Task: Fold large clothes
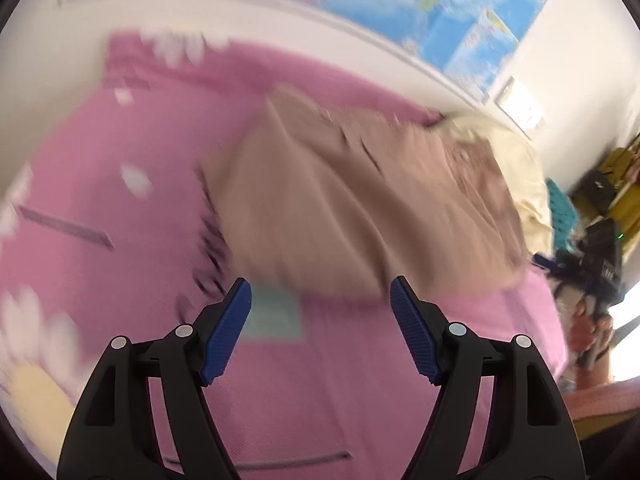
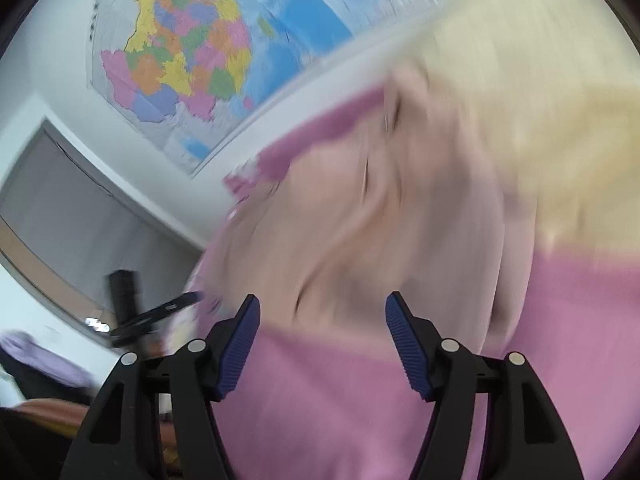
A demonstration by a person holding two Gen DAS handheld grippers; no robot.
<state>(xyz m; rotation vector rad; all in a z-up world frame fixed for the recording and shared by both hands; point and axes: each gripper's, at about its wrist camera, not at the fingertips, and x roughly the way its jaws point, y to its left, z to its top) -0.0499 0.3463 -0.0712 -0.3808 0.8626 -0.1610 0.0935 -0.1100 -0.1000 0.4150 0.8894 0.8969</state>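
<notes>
A folded beige garment lies on the pink bedspread ahead of my left gripper, which is open and empty, a little short of the garment's near edge. In the right wrist view the same beige garment lies on the pink spread just beyond my right gripper, also open and empty. A pale yellow cloth lies behind the garment; it also shows in the left wrist view. Both views are blurred.
A world map hangs on the white wall behind the bed. The right gripper and the hand holding it show at the bed's right edge. Yellow furniture stands beyond. A dark stand is at left.
</notes>
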